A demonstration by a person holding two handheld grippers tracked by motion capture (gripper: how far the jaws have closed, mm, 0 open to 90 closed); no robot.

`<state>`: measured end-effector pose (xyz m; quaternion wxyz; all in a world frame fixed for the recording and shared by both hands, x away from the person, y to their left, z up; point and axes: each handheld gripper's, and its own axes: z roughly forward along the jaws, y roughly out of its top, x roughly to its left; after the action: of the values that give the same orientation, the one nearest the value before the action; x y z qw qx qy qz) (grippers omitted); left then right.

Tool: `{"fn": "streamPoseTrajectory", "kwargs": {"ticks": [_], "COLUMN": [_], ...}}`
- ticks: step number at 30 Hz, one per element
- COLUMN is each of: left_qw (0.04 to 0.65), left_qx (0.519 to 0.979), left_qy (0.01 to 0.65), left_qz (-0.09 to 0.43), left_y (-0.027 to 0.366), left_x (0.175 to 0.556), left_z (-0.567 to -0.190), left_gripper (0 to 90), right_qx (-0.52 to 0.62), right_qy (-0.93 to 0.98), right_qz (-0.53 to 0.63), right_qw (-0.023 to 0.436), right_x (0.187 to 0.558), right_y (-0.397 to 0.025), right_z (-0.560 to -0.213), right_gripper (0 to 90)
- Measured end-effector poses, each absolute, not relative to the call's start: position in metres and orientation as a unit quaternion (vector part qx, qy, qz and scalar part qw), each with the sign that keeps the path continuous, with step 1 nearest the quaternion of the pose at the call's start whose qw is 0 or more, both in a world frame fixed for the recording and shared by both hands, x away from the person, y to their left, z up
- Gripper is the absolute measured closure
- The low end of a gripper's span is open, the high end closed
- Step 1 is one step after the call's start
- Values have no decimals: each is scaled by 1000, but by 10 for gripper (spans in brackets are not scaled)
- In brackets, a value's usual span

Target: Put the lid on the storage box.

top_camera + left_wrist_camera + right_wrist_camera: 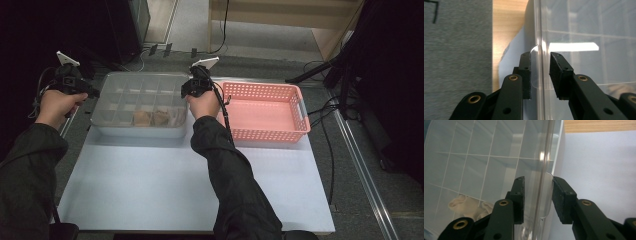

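Observation:
A clear plastic compartment box [135,131] stands at the back left of the white board. Beige soft items [152,118] lie in its front compartments and show as cream lumps [469,205] in the right gripper view. My left gripper [94,93] is at the box's left side. Its jaws are open and straddle the side wall and a small clear tab [535,50], with a gap on the inner side. My right gripper [187,93] is at the box's right side, open, its jaws either side of that wall and its tab [546,195].
A pink slotted basket [262,134] stands right of the box, close to my right hand. The white board [190,185] stretches toward the person. Grey floor, cables and a metal rail [360,165] lie to the right; wooden furniture stands behind.

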<state>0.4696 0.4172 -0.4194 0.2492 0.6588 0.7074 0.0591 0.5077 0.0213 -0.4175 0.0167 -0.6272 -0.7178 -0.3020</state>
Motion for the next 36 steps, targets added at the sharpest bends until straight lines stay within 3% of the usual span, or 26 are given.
{"fn": "streamPoseTrajectory", "kwargs": {"ticks": [18,36], "left_qw": [263,261], "left_qx": [655,666], "left_qy": [705,695], "left_qz": [70,72], "left_y": [416,419], "left_x": [473,464], "left_z": [-425,-422], "left_gripper": [697,635], "right_qx": [-628,-611], "right_qy": [-719,-737], "right_qz": [-297,-289], "right_qw": [23,11], "right_x": [514,509], "right_y": [22,19], "right_z": [-431,-422], "right_gripper": [608,614]}}
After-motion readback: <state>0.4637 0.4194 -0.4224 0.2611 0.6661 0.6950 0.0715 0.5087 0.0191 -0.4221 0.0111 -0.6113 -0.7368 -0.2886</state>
